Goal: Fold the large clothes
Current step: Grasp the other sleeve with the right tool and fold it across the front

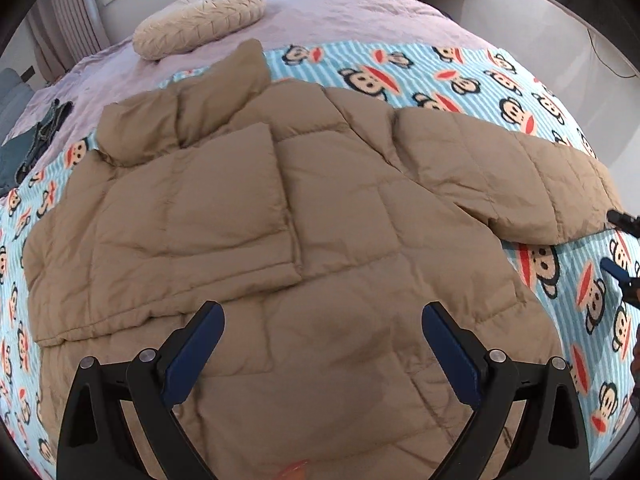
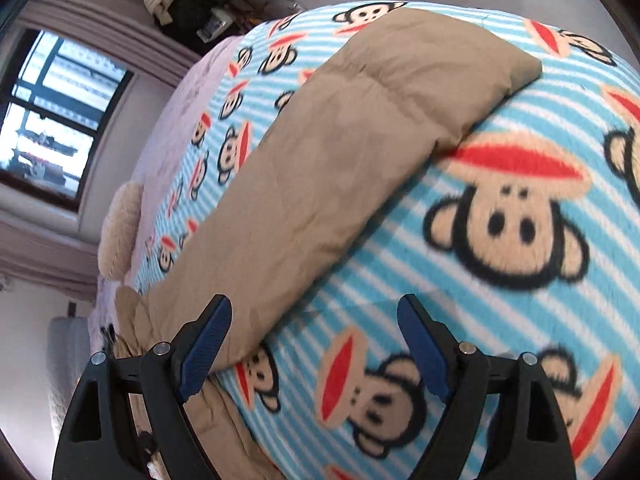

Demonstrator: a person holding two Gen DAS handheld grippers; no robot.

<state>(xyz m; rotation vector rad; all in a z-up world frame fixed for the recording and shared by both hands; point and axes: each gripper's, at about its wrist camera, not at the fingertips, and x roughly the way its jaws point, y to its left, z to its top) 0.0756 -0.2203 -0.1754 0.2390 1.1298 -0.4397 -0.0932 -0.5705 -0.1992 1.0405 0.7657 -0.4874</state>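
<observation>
Tan jacket [image 1: 320, 240], monkey-print striped blanket [image 2: 480, 300]

A bed [image 1: 352, 8] with a pale lilac cover carries everything. Over most of it lies a blue-striped blanket [image 1: 460, 68] printed with monkey faces. A tan padded jacket [image 1: 320, 220] lies flat on the blanket, one sleeve folded across its body, the other [image 2: 360, 128] stretched out sideways. Near the far edge a cream pillow [image 1: 200, 22] rests on the lilac cover, and dark jeans [image 1: 36, 140] lie at the bed's left side.
</observation>
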